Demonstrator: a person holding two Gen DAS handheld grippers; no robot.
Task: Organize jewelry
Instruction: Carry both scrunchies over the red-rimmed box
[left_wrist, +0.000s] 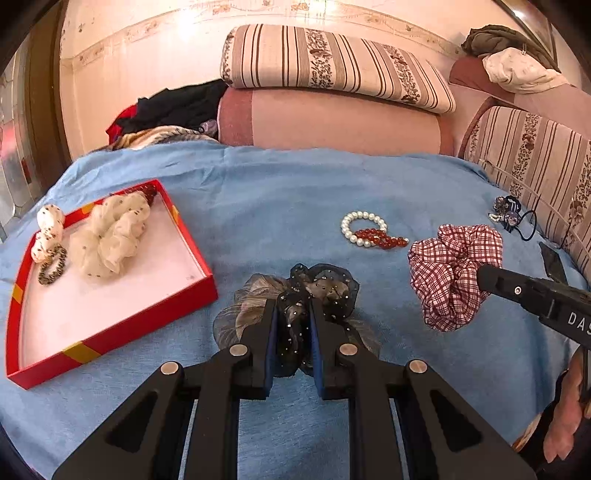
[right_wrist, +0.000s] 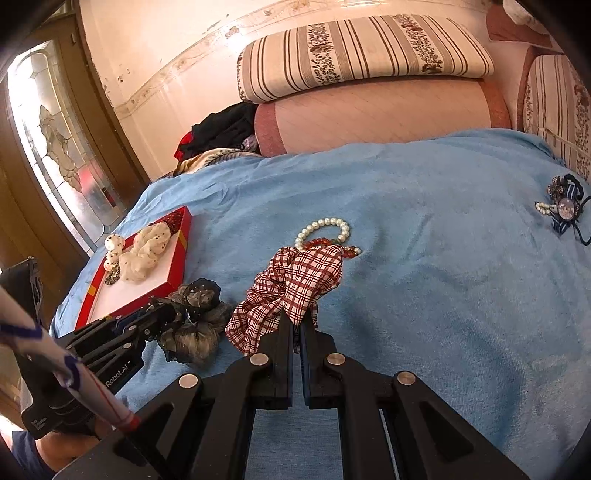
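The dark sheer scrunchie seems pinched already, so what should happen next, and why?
Probably lift it and carry it toward the red tray. The left gripper is shut on the dark sheer scrunchie, which still lies on the blue blanket, and the tray already holds a cream scrunchie.

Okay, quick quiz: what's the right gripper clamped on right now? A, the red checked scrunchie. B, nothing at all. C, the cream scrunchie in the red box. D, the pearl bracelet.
A: in the right wrist view the right gripper has its fingers pinched shut on an edge of the red checked scrunchie.
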